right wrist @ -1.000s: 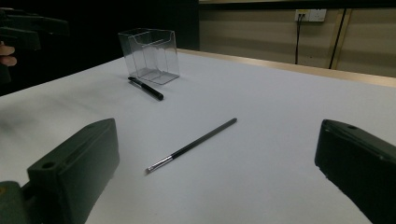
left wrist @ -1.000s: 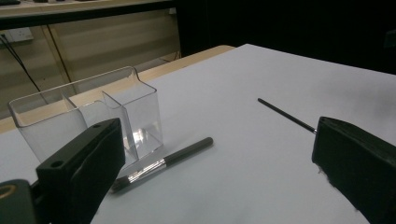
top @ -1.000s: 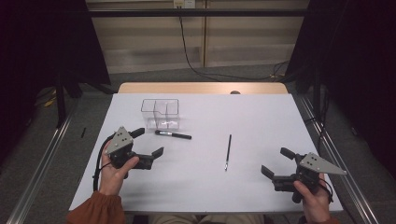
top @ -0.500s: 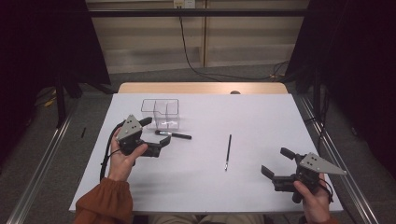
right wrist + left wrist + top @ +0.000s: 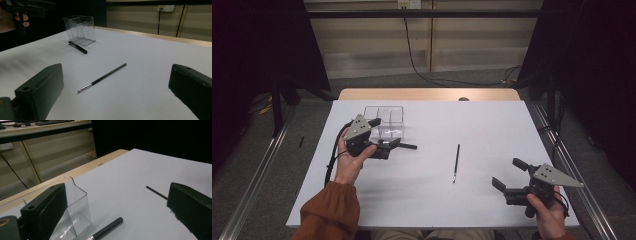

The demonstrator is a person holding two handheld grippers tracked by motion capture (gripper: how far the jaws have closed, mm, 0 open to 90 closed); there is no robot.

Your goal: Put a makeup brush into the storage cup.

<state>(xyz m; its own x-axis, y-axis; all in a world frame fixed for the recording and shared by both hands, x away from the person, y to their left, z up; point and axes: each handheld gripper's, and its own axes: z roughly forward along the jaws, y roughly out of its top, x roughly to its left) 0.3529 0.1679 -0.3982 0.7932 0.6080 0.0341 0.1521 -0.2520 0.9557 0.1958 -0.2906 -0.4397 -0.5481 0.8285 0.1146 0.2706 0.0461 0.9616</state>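
The left gripper (image 5: 387,134) is hovering over the white table (image 5: 492,125) with its jaws standing wide apart and gripping nothing. A short black pen (image 5: 106,228) is lying on the sheet just below and between those jaws, its capped end pointing away from the gripper. The clear plastic organizer (image 5: 72,212) is sitting right beside the gripper's left jaw, close against it in the left gripper view, with the pen just next to its base. Farther ahead, past the right jaw, a thin black brush (image 5: 456,162) is lying flat, well apart from the pen. The right gripper (image 5: 508,176) is resting low near the table's near edge, its jaws also spread wide and empty, with the brush lying ahead of it and between its jaws in the right gripper view.
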